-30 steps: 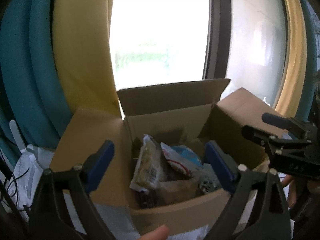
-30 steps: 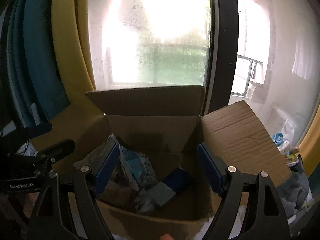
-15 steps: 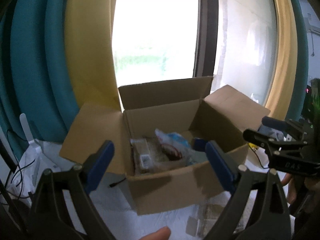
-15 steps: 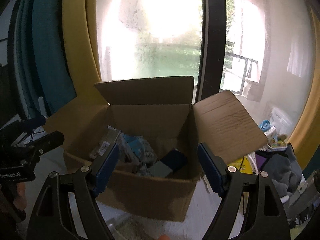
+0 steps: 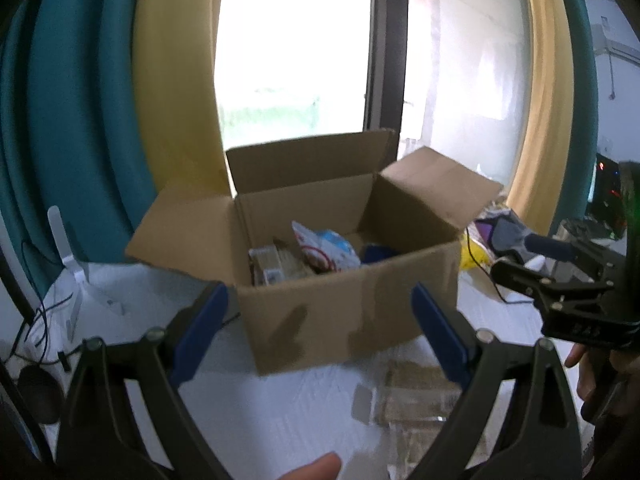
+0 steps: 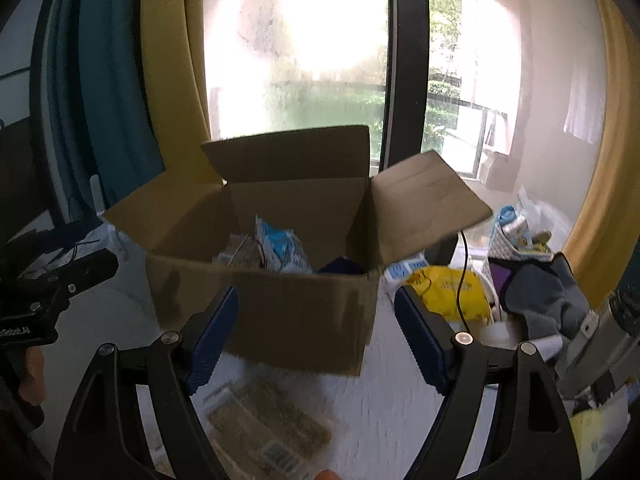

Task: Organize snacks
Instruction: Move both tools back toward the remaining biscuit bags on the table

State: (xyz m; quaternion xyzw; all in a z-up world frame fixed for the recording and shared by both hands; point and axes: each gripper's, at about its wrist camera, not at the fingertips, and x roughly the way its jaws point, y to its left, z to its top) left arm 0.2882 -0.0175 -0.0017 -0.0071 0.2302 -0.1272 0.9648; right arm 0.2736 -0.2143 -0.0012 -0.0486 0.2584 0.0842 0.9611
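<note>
Left wrist view shows the left tongs (image 5: 320, 336) spread wide with nothing between the blue pads, held in front of an open cardboard box (image 5: 352, 312) that stands on a white counter (image 5: 280, 400). The box's four flaps are folded outward, the left one (image 5: 184, 236) and right one (image 5: 436, 188) overhanging the counter, the rear one upright against the window. Inside lie several snack packets, among them a white, blue and red packet (image 5: 324, 248) leaning near the middle. A clear-wrapped snack packet (image 5: 412, 392) lies on the counter just before the box's near right corner. The right tongs (image 5: 560, 268) show at the right edge, well clear of the box. Right wrist view shows the right tongs (image 6: 316, 340) also open and empty, facing the box's (image 6: 280, 320) near wall, with another flat packet (image 6: 264, 428) on the counter below them. Bare counter lies between the box and both tongs; to the right, a yellow bag (image 6: 448, 292), a black cable and grey cloth (image 6: 548, 296) crowd the box's side.
</note>
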